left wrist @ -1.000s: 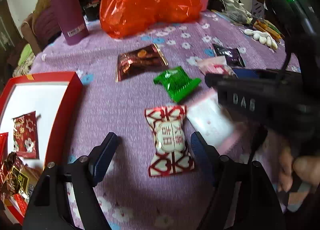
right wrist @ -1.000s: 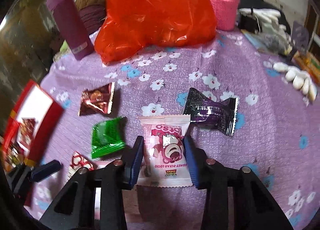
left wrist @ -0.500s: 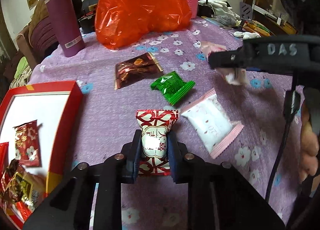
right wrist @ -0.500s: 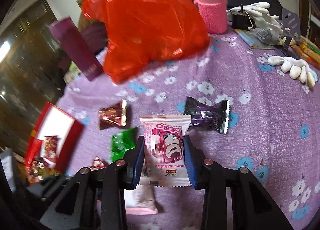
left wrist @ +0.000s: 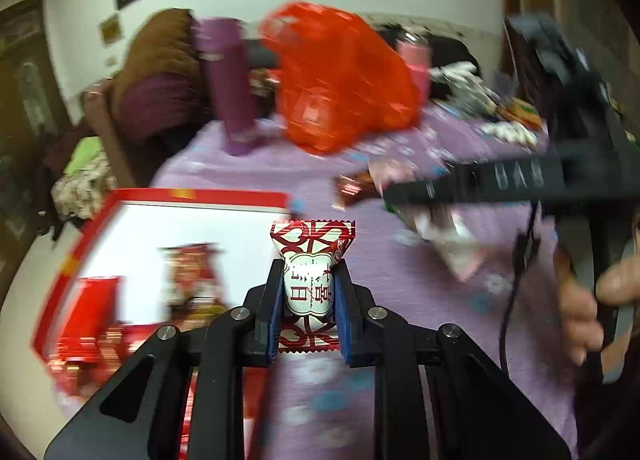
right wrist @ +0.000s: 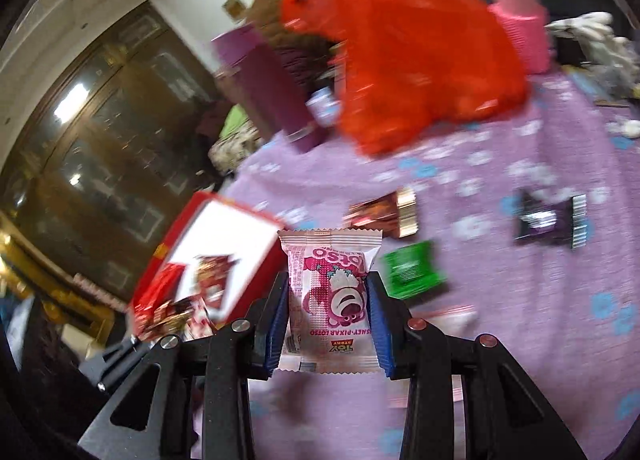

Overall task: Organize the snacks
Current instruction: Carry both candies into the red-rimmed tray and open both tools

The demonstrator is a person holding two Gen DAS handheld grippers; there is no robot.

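Both grippers carry a snack above the purple cloth (right wrist: 520, 300), in the transport step of the sorting job. The left gripper (left wrist: 308, 292) is clenched on a red-and-white candy (left wrist: 310, 284), pinched at its waist between the blue pads, with the wrapper's upper frill standing free above the fingers. The right gripper (right wrist: 330, 300) is closed on a pink Lotso packet (right wrist: 332, 300), held by its two long edges. Ahead and to the left of both lies the red box (left wrist: 200, 196), its white floor partly filled with red wrappers in the near corner; the candy hangs just past the box's right wall, seemingly not yet over the floor. Still loose on the cloth are a brown packet (right wrist: 384, 212), a green packet (right wrist: 412, 268) and a dark purple packet (right wrist: 548, 220), with an orange bag (right wrist: 408, 52) behind them. Motion blur makes exact heights hard to judge. The next move appears to call for bringing each snack over a bare patch of the white floor, lowering, then opening the jaws, one tool at a time so the two do not collide at the box.
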